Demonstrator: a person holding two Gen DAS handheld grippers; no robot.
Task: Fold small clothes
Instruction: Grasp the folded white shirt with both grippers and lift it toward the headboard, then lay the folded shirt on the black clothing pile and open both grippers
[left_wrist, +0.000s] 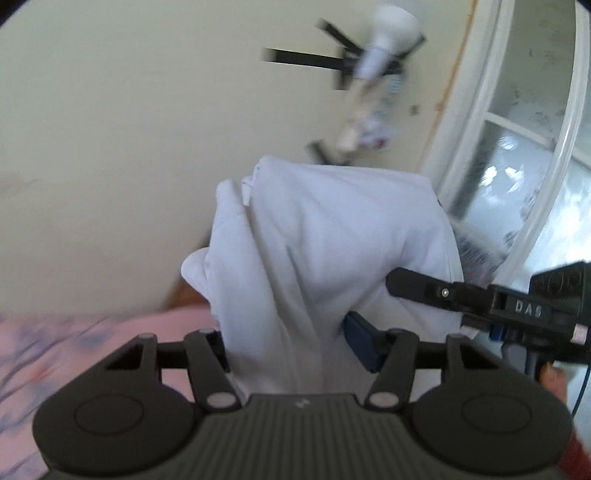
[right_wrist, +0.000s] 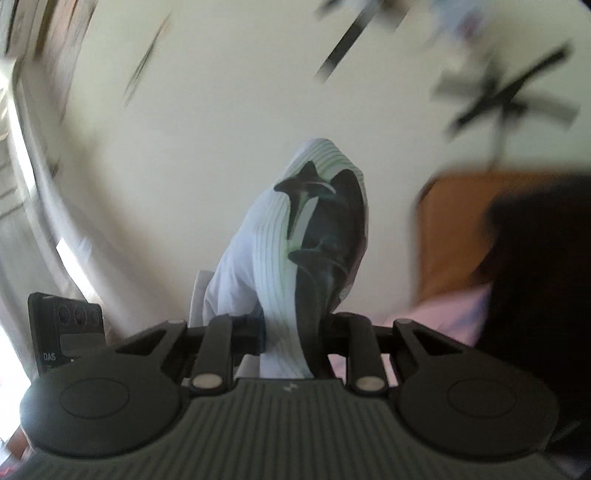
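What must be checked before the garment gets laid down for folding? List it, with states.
1. Right gripper holds the garment: ok, cloth is pinched between its fingers.
2. Left gripper holds it: cannot tell. Cloth runs between its fingers, but pad contact is hidden.
3. Garment raised off the pink bedspread: ok.
4. Garment spread flat between the grippers: not ok, it is bunched.
5. Landing spot on the bedspread: cannot tell, too blurred.
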